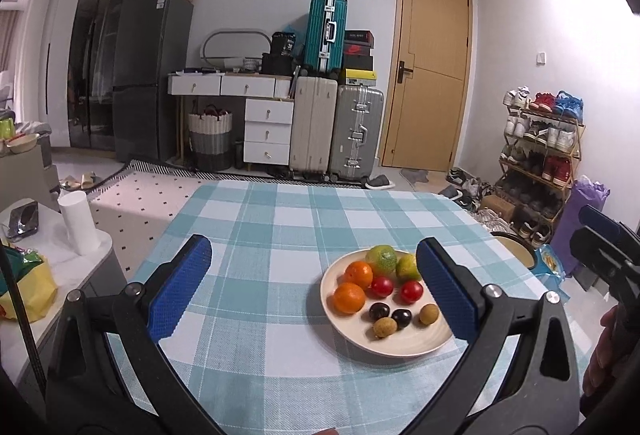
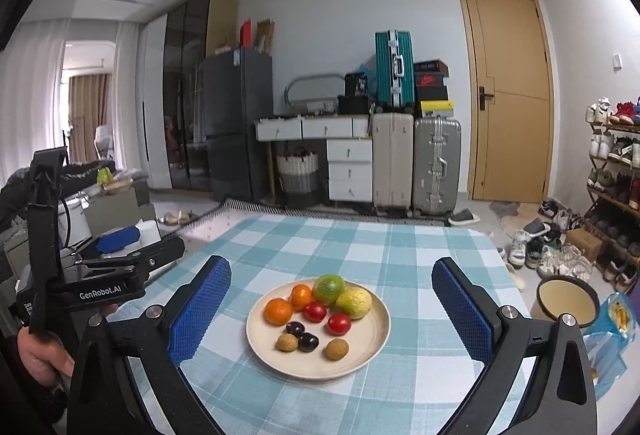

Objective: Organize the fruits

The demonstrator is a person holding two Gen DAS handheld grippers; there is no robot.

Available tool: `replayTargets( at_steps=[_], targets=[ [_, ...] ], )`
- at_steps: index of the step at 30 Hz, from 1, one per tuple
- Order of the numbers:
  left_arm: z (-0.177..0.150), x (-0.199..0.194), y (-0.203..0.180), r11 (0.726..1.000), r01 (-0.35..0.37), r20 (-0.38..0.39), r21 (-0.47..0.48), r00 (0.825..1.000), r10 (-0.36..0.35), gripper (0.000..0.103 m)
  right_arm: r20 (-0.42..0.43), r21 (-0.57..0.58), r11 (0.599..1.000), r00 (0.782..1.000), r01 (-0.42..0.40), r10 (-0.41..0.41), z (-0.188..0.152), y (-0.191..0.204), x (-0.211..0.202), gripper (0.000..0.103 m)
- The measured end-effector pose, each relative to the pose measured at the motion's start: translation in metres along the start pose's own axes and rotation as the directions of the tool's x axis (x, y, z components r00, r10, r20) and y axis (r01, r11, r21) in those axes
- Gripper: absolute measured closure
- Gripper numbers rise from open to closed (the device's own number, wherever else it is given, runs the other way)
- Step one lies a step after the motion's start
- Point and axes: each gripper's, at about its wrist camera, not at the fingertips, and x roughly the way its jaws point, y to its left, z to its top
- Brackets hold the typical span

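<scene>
A cream plate (image 1: 404, 341) (image 2: 360, 359) sits on the checked tablecloth and holds two oranges (image 1: 349, 298) (image 2: 278, 311), two green citrus fruits (image 1: 381, 258) (image 2: 329, 288), two red tomatoes (image 1: 411, 291) (image 2: 339, 324), two dark plums (image 1: 379, 311) (image 2: 308, 342) and two brown longans (image 1: 429, 314) (image 2: 336, 349). My left gripper (image 1: 316, 287) hangs open above the table, left of the plate, its right pad over the plate's edge. My right gripper (image 2: 332, 309) is open, with the plate framed between its fingers. Neither holds anything.
The table with its blue and white cloth (image 1: 256, 235) (image 2: 320, 239) ends at a far edge. A round stool (image 2: 568, 301) and a blue bag stand at its right. A side table with a white roll (image 1: 79, 223) is at the left. Suitcases, drawers, shoe rack behind.
</scene>
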Motion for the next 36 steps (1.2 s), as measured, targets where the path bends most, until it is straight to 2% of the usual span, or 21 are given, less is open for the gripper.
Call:
replayTargets(
  at_steps=[10, 16, 24, 36],
  targets=[
    [-0.03, 0.017, -0.004, 0.998, -0.03, 0.02, 0.051, 0.999, 0.029, 0.001, 0.022, -0.003, 1.0, 1.0, -0.002, 0.002, -0.028, -0.013, 0.01, 0.0],
    [-0.043, 0.034, -0.005, 0.998, -0.039, -0.006, 0.051, 0.999, 0.039, 0.001, 0.002, 0.026, 1.0, 1.0, 0.003, -0.003, -0.044, -0.026, 0.02, 0.0],
    [-0.06, 0.044, 0.0, 0.997, -0.054, 0.029, 0.054, 0.998, 0.052, 0.001, -0.041, 0.048, 0.999, 0.999, 0.017, -0.015, -0.065, -0.038, 0.036, 0.0],
    [-0.064, 0.056, -0.003, 0.995, -0.053, 0.009, 0.085, 0.999, 0.053, 0.001, -0.045, 0.052, 0.998, 0.999, 0.027, -0.024, -0.075, -0.045, 0.044, 0.0]
  ],
)
